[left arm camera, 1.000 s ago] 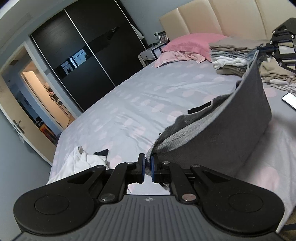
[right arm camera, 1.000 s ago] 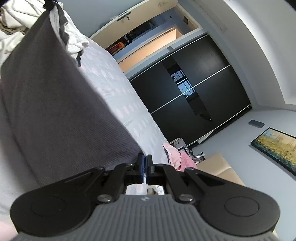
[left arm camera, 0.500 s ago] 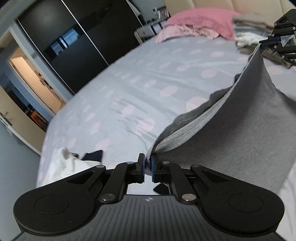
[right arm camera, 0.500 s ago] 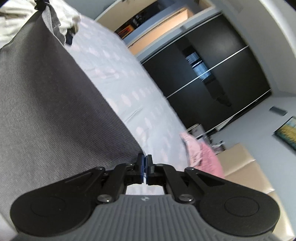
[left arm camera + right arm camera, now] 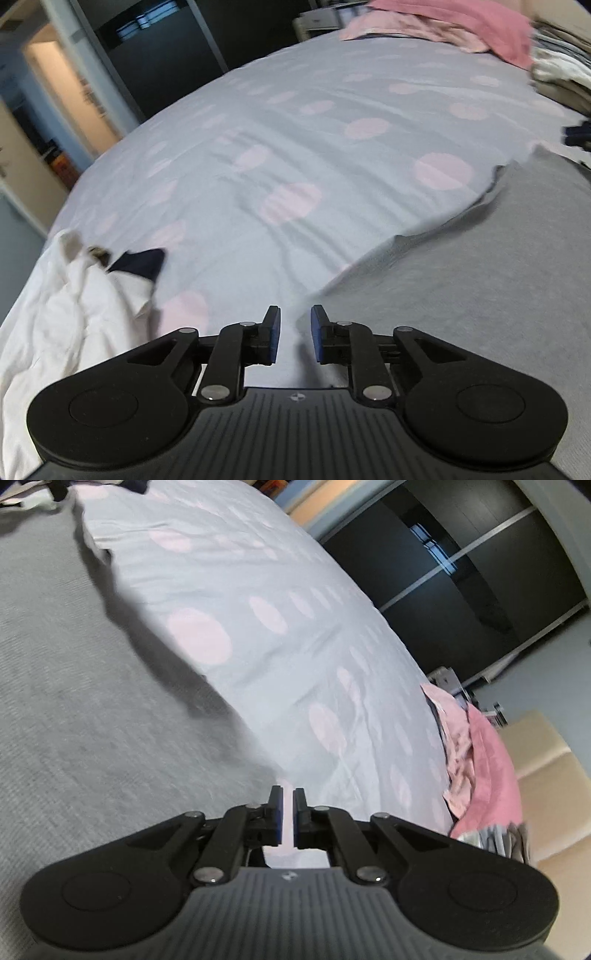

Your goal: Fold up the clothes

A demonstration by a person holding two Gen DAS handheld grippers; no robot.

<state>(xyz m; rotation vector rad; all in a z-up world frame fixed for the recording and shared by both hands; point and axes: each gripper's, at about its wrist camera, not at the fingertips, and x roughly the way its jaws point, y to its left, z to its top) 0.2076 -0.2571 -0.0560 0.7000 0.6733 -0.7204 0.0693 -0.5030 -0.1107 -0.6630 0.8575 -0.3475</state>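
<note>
A grey knit garment (image 5: 480, 280) lies spread flat on the bed, to the right of my left gripper (image 5: 294, 334). That gripper is open, with only bedsheet showing between its blue pads (image 5: 273, 332). A dark bit of my right gripper (image 5: 578, 134) shows at the garment's far corner. In the right wrist view the same grey garment (image 5: 74, 709) covers the left side. My right gripper (image 5: 288, 814) hovers at its edge, its jaws a little apart with nothing held between them.
The grey bedsheet (image 5: 295, 147) has pink dots. A crumpled white garment (image 5: 62, 306) with a dark piece lies at the left. A pink pillow (image 5: 461, 22) and folded clothes (image 5: 561, 70) sit at the head. Dark wardrobe doors (image 5: 480, 572) stand behind.
Both grippers lowered the raised grey garment onto the bed and let go of it. Both now have their jaws apart, and the garment lies flat.
</note>
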